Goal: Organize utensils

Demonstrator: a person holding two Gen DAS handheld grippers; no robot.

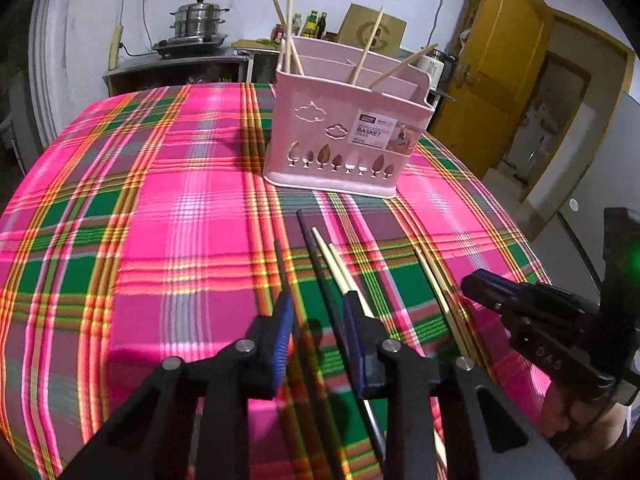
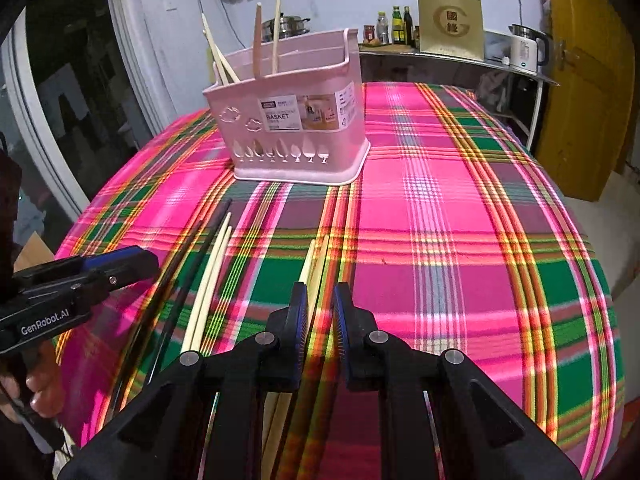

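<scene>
A pink utensil basket (image 1: pixel 344 136) stands on the plaid tablecloth and holds several pale chopsticks (image 1: pixel 366 50); it also shows in the right wrist view (image 2: pixel 296 128). Loose chopsticks lie flat in front of it: two black chopsticks (image 1: pixel 316 256), a cream pair (image 1: pixel 340 268) and a tan pair (image 1: pixel 440 292). My left gripper (image 1: pixel 318 308) is open, low over the black and cream ones, holding nothing. My right gripper (image 2: pixel 320 300) is open with a narrow gap, low over the tan pair (image 2: pixel 314 264). The black chopsticks (image 2: pixel 192 264) and cream pair (image 2: pixel 212 272) lie to its left.
The plaid tablecloth (image 2: pixel 460 220) covers the round table, which drops off at all edges. Behind it stand a counter with a steel steamer pot (image 1: pixel 198 20), bottles (image 2: pixel 394 24) and a white kettle (image 2: pixel 526 50). A yellow door (image 1: pixel 496 80) is at the right.
</scene>
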